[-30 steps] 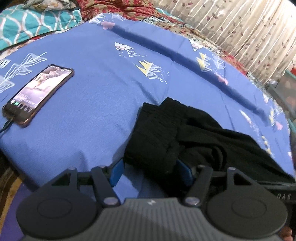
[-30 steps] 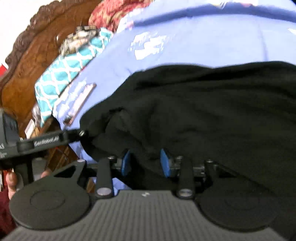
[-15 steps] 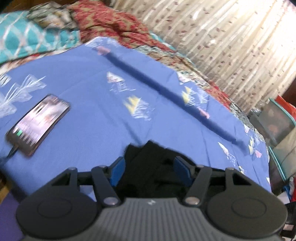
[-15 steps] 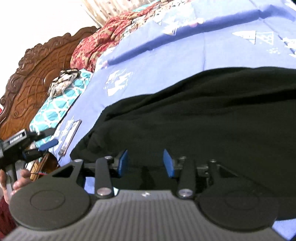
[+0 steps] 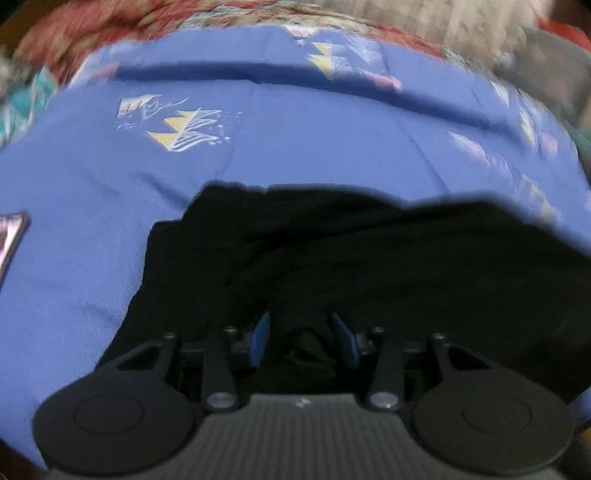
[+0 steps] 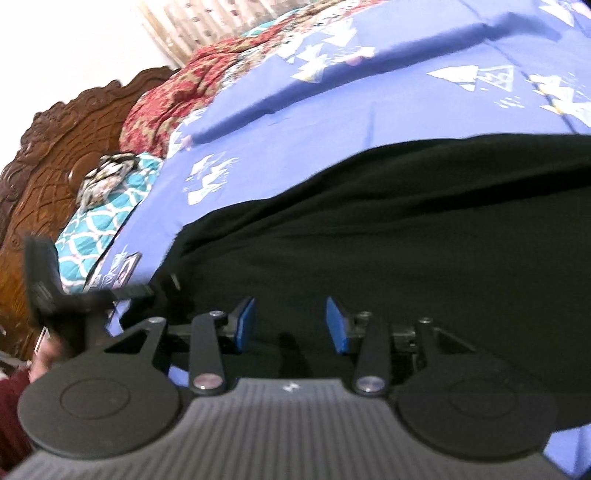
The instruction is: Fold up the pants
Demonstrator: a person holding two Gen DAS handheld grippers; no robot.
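The black pants (image 5: pixel 369 251) lie bunched on the blue bedsheet (image 5: pixel 295 147). In the left wrist view my left gripper (image 5: pixel 301 338) sits low over their near edge, its blue pads (image 5: pixel 260 338) partly closed with a ridge of black cloth between them. In the right wrist view the pants (image 6: pixel 406 221) spread wide and flat. My right gripper (image 6: pixel 291 325) rests on their near edge with its pads (image 6: pixel 245 323) apart and dark cloth under them. The left gripper's body (image 6: pixel 66 291) shows at the left of that view, blurred.
A phone (image 5: pixel 9 236) lies on the sheet at the far left, also in the right wrist view (image 6: pixel 118 275). A teal patterned pillow (image 6: pixel 107 218), a red patterned blanket (image 6: pixel 184 96) and a carved wooden headboard (image 6: pixel 44 158) stand beyond. Curtains (image 5: pixel 461 22) hang behind the bed.
My left gripper swung right and down onto the pants, its pads narrowing on cloth. My right gripper's pads opened wider, and the pants spread flatter.
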